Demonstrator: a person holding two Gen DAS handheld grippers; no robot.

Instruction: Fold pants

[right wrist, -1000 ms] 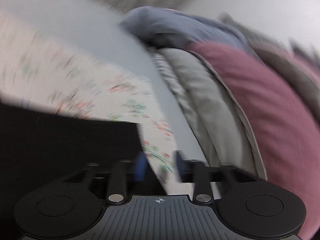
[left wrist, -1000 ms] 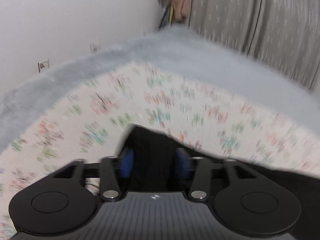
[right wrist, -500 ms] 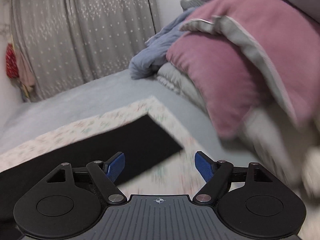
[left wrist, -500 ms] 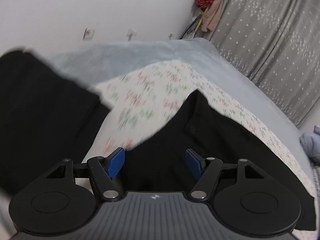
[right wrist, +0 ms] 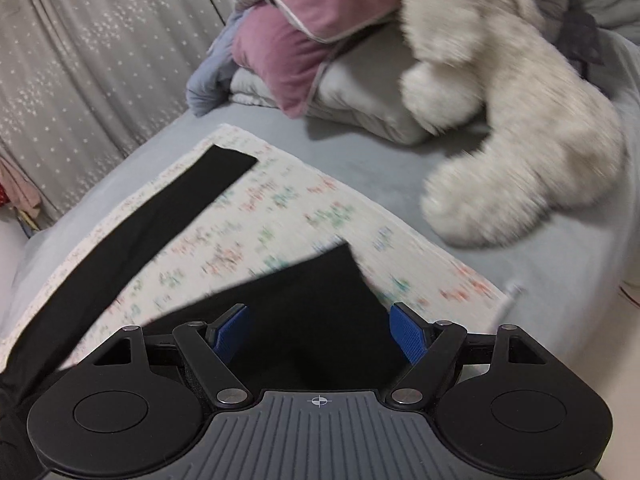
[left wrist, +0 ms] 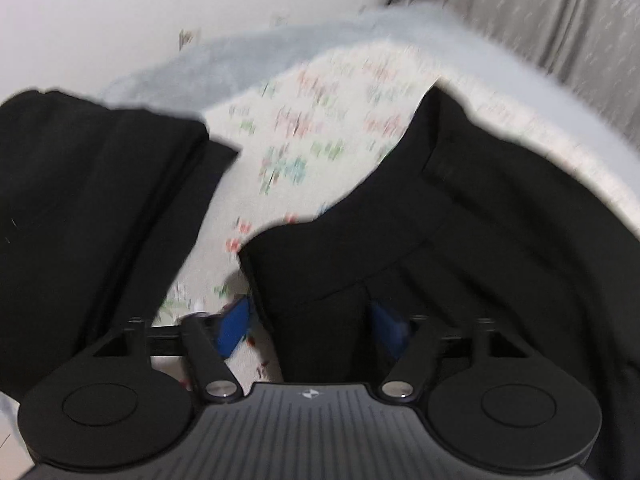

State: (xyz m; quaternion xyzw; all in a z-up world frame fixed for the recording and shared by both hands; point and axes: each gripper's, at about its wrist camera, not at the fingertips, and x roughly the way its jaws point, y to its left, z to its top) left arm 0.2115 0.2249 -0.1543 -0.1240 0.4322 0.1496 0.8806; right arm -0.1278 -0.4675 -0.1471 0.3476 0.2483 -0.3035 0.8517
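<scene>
The left hand-held gripper [left wrist: 312, 322] has its jaws closing with a fold of the black pants [left wrist: 460, 220] between them. The blue pads [left wrist: 234, 326] stand on either side of the cloth, but the blur keeps me from telling whether they already press on it. The cloth spreads up and to the right from this gripper across a flowered sheet [left wrist: 316, 128]. A second dark piece of clothing [left wrist: 92, 200] lies to the left, apart from the first, with a strip of the flowered sheet between them.

The right hand-held gripper [right wrist: 320, 334] stands wide open. A corner of the pants [right wrist: 312, 300] lies between its blue pads [right wrist: 406, 336], which do not touch the cloth. One long pant leg [right wrist: 160, 220] runs up and to the left from there, flat on the flowered sheet [right wrist: 280, 208], ending near the sheet's far corner.

The flowered sheet lies on a bed with a pale blue-grey cover [right wrist: 380, 160]. Beyond it a pink pillow [right wrist: 300, 40] sits on grey bedding [right wrist: 360, 100], and a white plush toy [right wrist: 520, 100] rests on the cover to the right. A grey curtain [right wrist: 100, 48] hangs behind the bed.
</scene>
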